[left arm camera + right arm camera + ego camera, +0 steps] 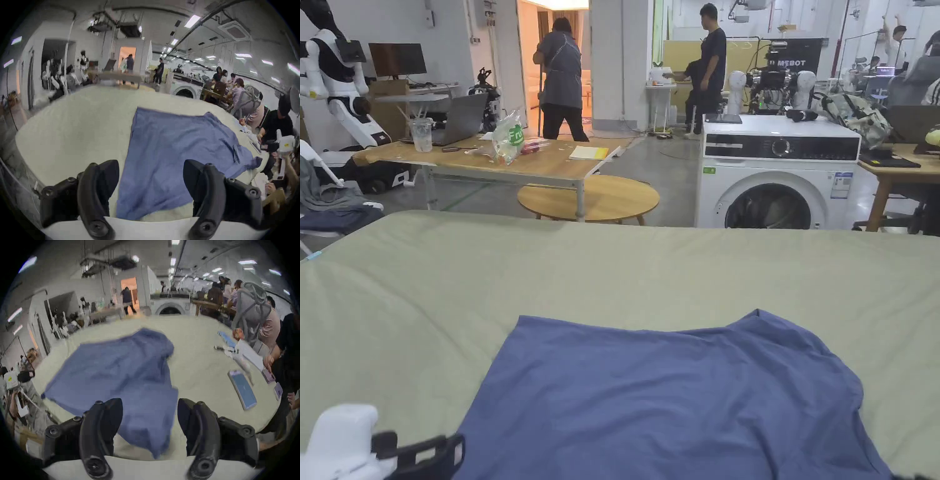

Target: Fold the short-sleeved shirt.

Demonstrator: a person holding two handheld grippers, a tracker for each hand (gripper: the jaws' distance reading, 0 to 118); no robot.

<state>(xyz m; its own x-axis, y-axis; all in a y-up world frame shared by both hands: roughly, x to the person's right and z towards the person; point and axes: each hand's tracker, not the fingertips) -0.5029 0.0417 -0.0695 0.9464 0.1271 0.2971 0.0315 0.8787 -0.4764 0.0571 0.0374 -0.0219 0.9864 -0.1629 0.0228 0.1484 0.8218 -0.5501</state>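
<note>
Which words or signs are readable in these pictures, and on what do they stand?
"MEBOT": dark banner behind the washing machine; its start may be hidden.
Green print on the plastic bag: crumpled, partly hidden.
Washing machine stickers: too small.

Blue short-sleeved shirt (675, 400), spread mostly flat, slightly rumpled, on pale-green sheet

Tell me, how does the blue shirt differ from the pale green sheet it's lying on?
The blue shirt is a deep blue; the sheet under it is pale green. The shirt is much smaller and covers just the near middle of the sheet, which spreads across the whole surface. The shirt's far right corner bunches up and its edges are uneven, while the sheet lies mostly smooth. Both are plain soft cloth, spread out flat, and neither is gripped by the open left gripper or right gripper.
</note>
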